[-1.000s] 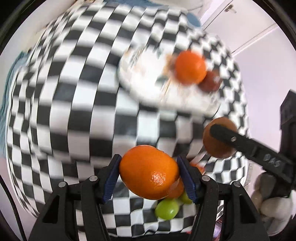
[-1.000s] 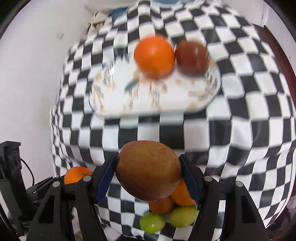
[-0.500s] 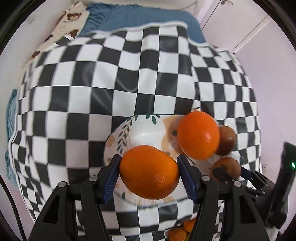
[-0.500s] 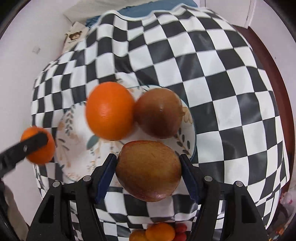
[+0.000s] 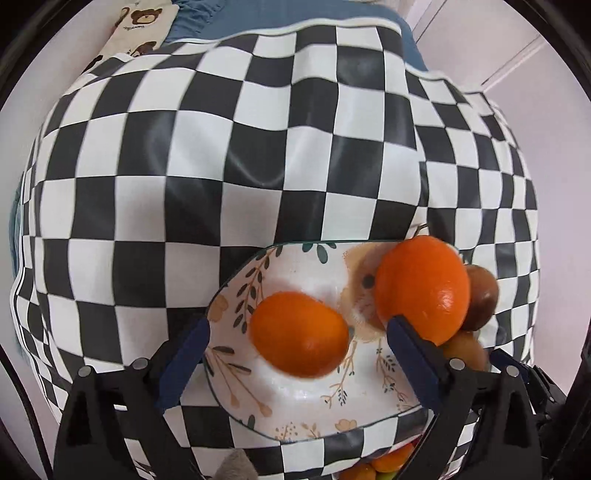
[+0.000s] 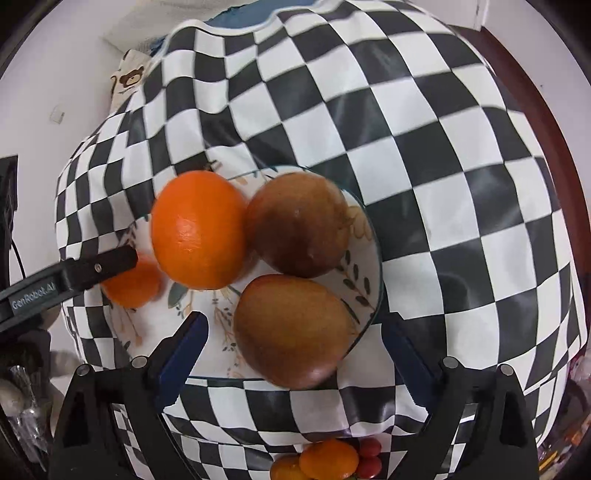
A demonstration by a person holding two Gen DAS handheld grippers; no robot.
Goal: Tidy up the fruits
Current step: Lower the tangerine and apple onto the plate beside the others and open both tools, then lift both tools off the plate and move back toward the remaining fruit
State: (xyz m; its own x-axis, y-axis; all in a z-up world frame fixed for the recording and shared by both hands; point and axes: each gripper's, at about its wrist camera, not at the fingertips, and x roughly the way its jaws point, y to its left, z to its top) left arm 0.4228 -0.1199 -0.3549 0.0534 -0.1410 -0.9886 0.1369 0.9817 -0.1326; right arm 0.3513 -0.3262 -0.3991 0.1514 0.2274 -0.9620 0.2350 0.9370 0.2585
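Note:
A white floral plate (image 5: 236,295) lies on the checkered cloth. My left gripper (image 5: 295,354) hangs over it, jaws opening, and a small orange (image 5: 299,334) lies on the plate between the pads, clear of both. A larger orange (image 5: 421,288) and a brown fruit (image 5: 480,302) sit to its right. My right gripper (image 6: 295,347) is also opening, over the plate (image 6: 373,258). A brown fruit (image 6: 291,328) rests there, free of its pads. Behind it are a second brown fruit (image 6: 297,225) and the large orange (image 6: 199,229). One left finger (image 6: 92,269) crosses the small orange (image 6: 131,284).
A black-and-white checkered cloth (image 5: 221,166) covers the table. Several small orange, red and green fruits (image 6: 328,461) lie at its near edge. Blue bedding (image 5: 295,14) and a bear-print cloth (image 5: 136,26) are beyond the far edge. A dark wooden edge (image 6: 546,129) runs at the right.
Both grippers came from the small-fruit pile to above the plate, then opened. The small orange and the brown fruit left the pads and now lie on the plate.

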